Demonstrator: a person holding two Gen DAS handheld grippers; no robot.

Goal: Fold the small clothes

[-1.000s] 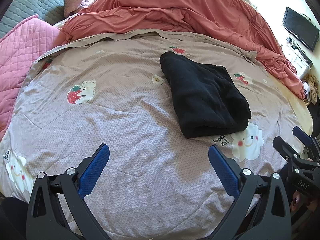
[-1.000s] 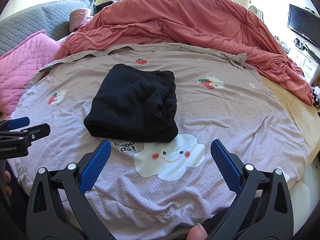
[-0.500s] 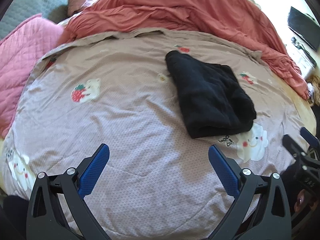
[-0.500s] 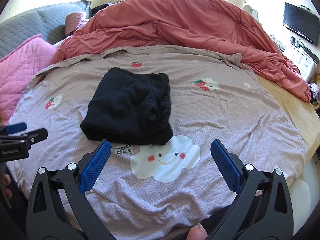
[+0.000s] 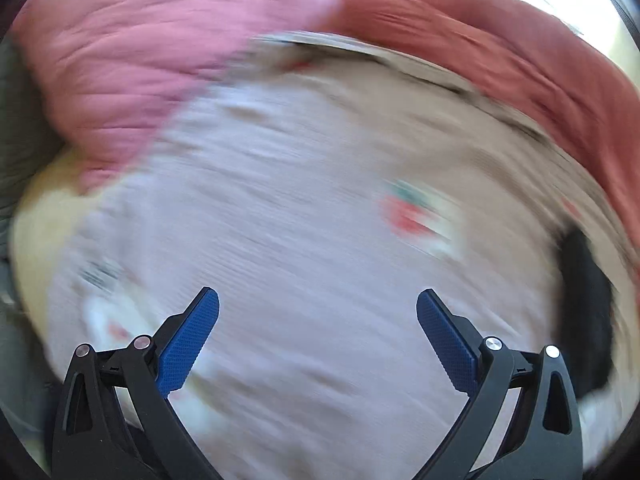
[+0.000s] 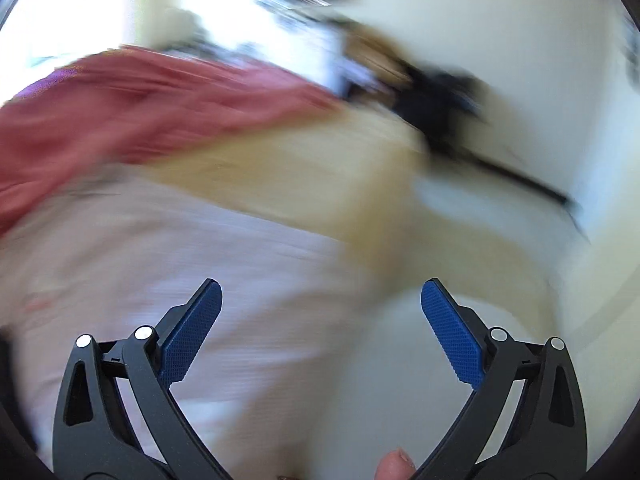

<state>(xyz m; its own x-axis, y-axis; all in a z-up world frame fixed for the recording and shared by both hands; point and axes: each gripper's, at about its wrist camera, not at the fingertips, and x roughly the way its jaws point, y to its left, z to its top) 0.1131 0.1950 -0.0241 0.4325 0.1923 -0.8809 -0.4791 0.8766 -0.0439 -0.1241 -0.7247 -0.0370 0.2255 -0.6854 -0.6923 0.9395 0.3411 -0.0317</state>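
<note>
Both views are heavily motion-blurred. In the left wrist view the folded black garment (image 5: 586,304) shows only as a dark patch at the far right edge, lying on the mauve printed bed cover (image 5: 300,220). My left gripper (image 5: 318,332) is open, well to the left of the garment, with nothing between its blue pads. My right gripper (image 6: 320,328) is open too and holds nothing. It faces the right side of the bed, and the garment is not in that view.
A pink quilted blanket (image 5: 132,64) fills the upper left and a red duvet (image 5: 500,56) runs along the back. The right wrist view shows the red duvet (image 6: 120,120), a tan sheet (image 6: 288,176), a blurred dark object (image 6: 440,104) and pale floor beyond.
Both grippers have swung fast away from the folded black garment: the left one turned left, the right one turned right toward the bed's side. Both stayed open.
</note>
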